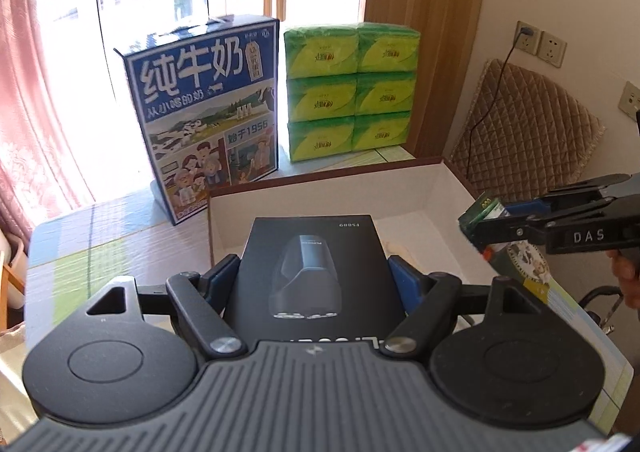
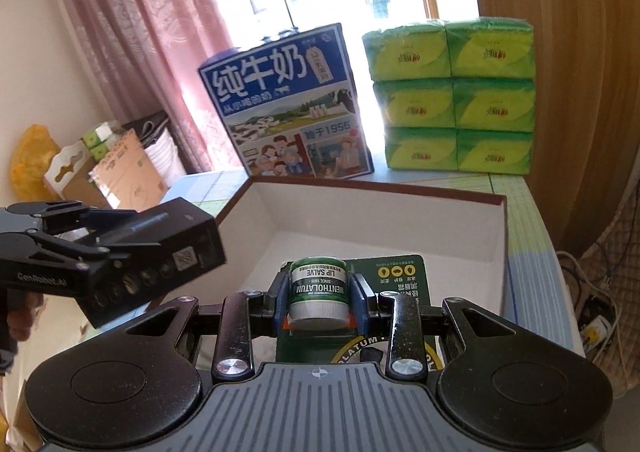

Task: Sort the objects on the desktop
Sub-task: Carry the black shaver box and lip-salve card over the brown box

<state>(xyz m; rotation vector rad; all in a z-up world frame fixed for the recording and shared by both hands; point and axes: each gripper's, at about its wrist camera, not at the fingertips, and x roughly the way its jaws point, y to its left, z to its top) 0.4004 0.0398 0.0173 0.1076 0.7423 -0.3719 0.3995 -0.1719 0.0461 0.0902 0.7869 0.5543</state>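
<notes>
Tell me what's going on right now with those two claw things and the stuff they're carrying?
Left gripper shut on black shaver box. Right gripper shut on lip salve pack. Both held over the open white storage box. Nothing in the way.

Each camera sits just behind its own gripper and looks forward along the fingers, slightly downward, toward the window. The left wrist view looks from the left side of the open white-lined cardboard box (image 1: 424, 188); the right gripper (image 1: 486, 222) enters at its 3 o'clock. The right wrist view looks from the right side; the left gripper (image 2: 120, 248) enters at its 9 o'clock. Both are close to the box, whose far wall lies at 12 o'clock. Both share the blue illustrated milk carton (image 1: 208, 108) and the stack of green plastic-wrapped tissue packs (image 1: 350, 90) beyond, between 12 and 1 o'clock.
</notes>
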